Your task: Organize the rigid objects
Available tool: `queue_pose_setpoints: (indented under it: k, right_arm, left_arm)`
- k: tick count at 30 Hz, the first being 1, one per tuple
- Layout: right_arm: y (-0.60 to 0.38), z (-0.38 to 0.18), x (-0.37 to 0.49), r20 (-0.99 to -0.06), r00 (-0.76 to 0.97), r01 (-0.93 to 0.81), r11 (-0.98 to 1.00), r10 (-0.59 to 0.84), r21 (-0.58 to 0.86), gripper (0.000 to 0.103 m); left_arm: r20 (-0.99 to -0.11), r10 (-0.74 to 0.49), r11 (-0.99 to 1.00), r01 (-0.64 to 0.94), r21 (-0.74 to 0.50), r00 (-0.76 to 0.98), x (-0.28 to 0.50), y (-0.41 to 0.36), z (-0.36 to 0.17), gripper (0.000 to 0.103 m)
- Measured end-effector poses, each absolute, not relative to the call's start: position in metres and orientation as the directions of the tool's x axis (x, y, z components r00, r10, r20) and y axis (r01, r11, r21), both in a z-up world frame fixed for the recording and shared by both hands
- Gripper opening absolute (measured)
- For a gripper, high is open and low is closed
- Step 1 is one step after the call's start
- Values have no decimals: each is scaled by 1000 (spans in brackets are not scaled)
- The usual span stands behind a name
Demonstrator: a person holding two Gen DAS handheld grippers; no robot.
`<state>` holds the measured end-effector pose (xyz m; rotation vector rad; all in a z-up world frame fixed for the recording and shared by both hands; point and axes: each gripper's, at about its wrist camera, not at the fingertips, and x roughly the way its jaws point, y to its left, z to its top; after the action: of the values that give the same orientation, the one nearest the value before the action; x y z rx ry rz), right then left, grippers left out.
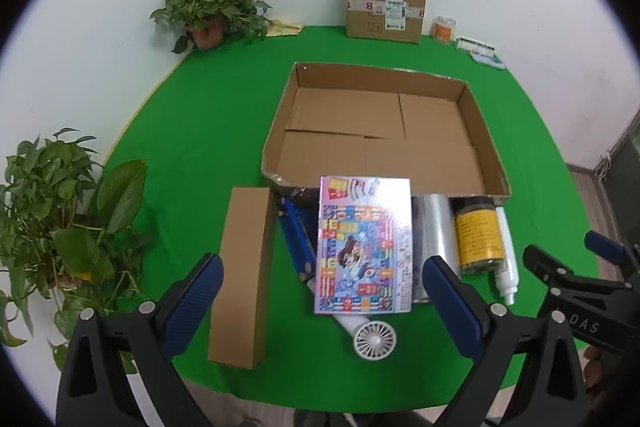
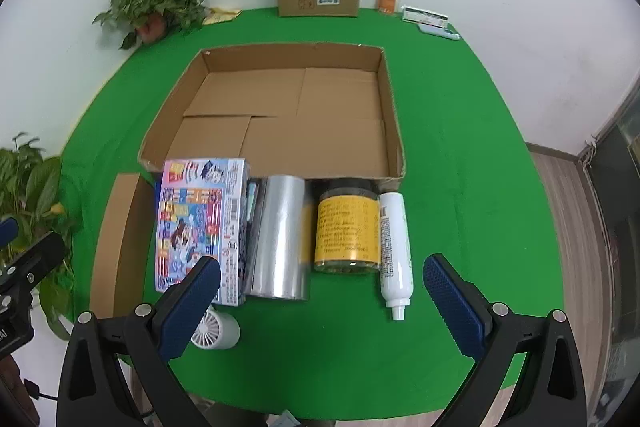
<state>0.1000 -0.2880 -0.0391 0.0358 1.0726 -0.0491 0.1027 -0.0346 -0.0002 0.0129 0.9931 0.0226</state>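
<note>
Items lie in a row on the green table [image 2: 460,147], just in front of the empty open tray [image 2: 394,131]. None packed yet.

Left to right:
- Long carton [image 1: 242,275]: plain brown, lies flat, clear of the rest. Likely light and stiff; take across its narrow width, mid-length.
- Blue tool [image 1: 296,239]: mostly hidden under the toy box; cannot tell what it is.
- Toy box [image 1: 364,247]: flat, glossy, colourful print, resting on the things beneath it. Probably light, a bit slick; pinch by an edge.
- Fan [image 1: 374,341]: small, white, poking out from under the toy box. Plastic, light; grille looks delicate, hold the body.
- Film roll [image 2: 280,239]: shiny, round, touching the jar. Will roll and slip; grip across the diameter.
- Jar [image 2: 346,227]: yellow label, on its side. Probably heaviest, maybe glass; clamp mid-body.
- White bottle [image 2: 394,251]: on its side, against the jar, nozzle toward the camera. Light, smooth, rolls.

Left gripper [image 1: 324,291]: jaws wide apart, empty, above the toy box. Right gripper [image 2: 322,291]: jaws wide apart, empty, near the roll and jar.
</note>
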Motion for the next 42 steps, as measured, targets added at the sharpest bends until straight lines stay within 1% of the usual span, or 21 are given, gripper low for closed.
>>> queue_pose_setpoints:
  k: [6, 13, 18, 22, 24, 27, 33, 37, 38, 39, 40, 41, 42]
  right_arm:
    - [-292, -40, 100, -884, 467, 80, 997, -38, -1, 102]
    - [-286, -47, 97, -894, 445, 64, 998, -41, -14, 102]
    - [-269, -52, 97, -903, 426, 51, 998, -53, -34, 102]
    - [-247, -53, 102, -909, 412, 61, 997, -68, -47, 102]
    - [-235, -52, 103, -907, 417, 61, 997, -65, -43, 102]
    - [-210, -59, 108, -919, 388, 24, 998, -61, -56, 102]
    - [-166, -69, 120, -933, 360, 1, 1000, -5, -5, 102]
    - [-136, -68, 133, -939, 340, -41, 999, 44, 32, 102]
    - [-127, -68, 138, -941, 335, -50, 998, 56, 42, 102]
    - [-122, -68, 142, -942, 329, -54, 997, 62, 47, 102]
    - [-115, -70, 148, -947, 314, -55, 997, 71, 56, 102]
    - [-109, -72, 153, -952, 296, -52, 996, 82, 69, 102]
    - [-104, -75, 158, -957, 275, -45, 995, 97, 88, 102]
  left_arm:
    - [-843, 4, 1000, 13, 13, 538, 109, -38, -3, 100]
    - [-858, 3, 1000, -11, -3, 513, 104, -28, -11, 100]
    - [-869, -17, 999, -17, -29, 494, 100, -10, -20, 100]
    - [-885, -45, 999, -4, -53, 464, 110, 14, -27, 100]
    - [-888, -74, 996, -6, -87, 455, 114, 30, -32, 100]
    - [-914, -88, 995, 1, -95, 395, 118, 51, -54, 100]
    - [-962, -131, 991, 4, -134, 240, 120, 88, -120, 99]
    - [-972, -166, 986, -2, -169, 164, 119, 100, -161, 99]
    - [-974, -175, 984, -5, -178, 141, 119, 103, -174, 98]
    - [-976, -182, 983, -5, -184, 121, 119, 104, -182, 90]
    - [-978, -186, 982, -9, -187, 90, 119, 105, -193, 77]
    - [-980, -187, 982, -18, -188, 64, 118, 107, -201, 71]
    - [-978, -204, 978, -31, -206, 48, 116, 110, -207, 70]
